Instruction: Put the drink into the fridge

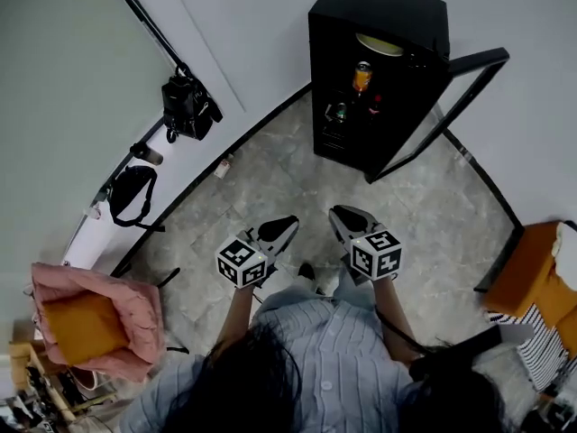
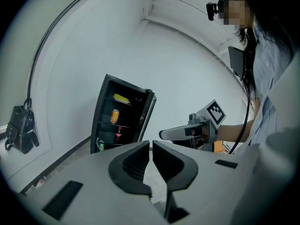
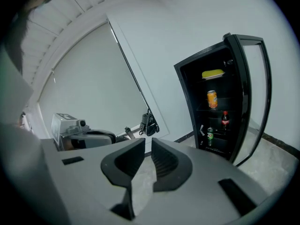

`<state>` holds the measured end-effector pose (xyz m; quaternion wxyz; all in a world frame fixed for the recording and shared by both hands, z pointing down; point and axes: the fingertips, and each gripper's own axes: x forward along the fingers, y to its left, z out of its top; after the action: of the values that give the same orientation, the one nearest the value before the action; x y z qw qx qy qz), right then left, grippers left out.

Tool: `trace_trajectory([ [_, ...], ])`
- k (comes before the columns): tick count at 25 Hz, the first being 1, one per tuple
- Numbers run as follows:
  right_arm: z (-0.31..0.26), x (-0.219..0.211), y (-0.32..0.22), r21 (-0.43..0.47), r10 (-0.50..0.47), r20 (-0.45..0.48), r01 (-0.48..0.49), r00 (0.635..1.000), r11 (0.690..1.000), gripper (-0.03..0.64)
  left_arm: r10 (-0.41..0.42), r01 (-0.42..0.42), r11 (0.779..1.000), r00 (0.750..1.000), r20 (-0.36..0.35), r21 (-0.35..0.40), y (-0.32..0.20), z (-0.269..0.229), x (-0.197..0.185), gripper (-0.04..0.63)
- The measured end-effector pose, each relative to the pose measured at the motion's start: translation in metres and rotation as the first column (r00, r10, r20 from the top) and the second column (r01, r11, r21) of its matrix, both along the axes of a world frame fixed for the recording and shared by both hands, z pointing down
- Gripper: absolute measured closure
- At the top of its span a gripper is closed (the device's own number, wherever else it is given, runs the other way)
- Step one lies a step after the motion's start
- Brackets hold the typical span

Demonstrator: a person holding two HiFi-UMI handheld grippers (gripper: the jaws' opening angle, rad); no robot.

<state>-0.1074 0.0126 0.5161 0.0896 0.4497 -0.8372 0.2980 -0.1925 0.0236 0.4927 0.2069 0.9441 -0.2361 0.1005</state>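
My left tool (image 2: pixel 151 143) closed, empty; right tool (image 3: pixel 148 140) narrow, empty too. Fridge (image 1: pixel 388 12) straight ahead across floor, door open, nearer right tool; drinks (image 1: pixel 361 77) upright inside.

Fridge (image 1: pixel 379 12): black casing, smooth, glossy.
Door (image 1: pixel 478 59): clear glass, black frame.
Floor (image 1: pixel 270 183): grey stone-look tiles, mottled, matt.
Wall (image 1: pixel 261 25): white, smooth, matt.
Left gripper (image 2: pixel 151 144), right gripper (image 3: pixel 147 142): matt grey plastic; pads (image 2: pixel 135 161) black, ribbed.
Shirt (image 1: pixel 315 350): striped cloth.
Bag (image 1: pixel 187 106): black, slight sheen.
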Motion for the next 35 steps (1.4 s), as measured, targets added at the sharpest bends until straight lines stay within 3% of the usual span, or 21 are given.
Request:
trace_trajectory([
  [16,0.004,-0.032,0.057,0.017,0.11,-0.024,-0.11,0.994,0.994,0.566,0.17,-0.17,0.985,0.985,-0.008,0.036,0.047,0.003,-0.017,0.565],
  [35,0.001,-0.05,0.076,0.029,0.081,-0.045,-0.08,0.996,0.996,0.566,0.193,-0.193,0.979,0.981,0.003,0.062,0.074,0.003,-0.027,0.565],
])
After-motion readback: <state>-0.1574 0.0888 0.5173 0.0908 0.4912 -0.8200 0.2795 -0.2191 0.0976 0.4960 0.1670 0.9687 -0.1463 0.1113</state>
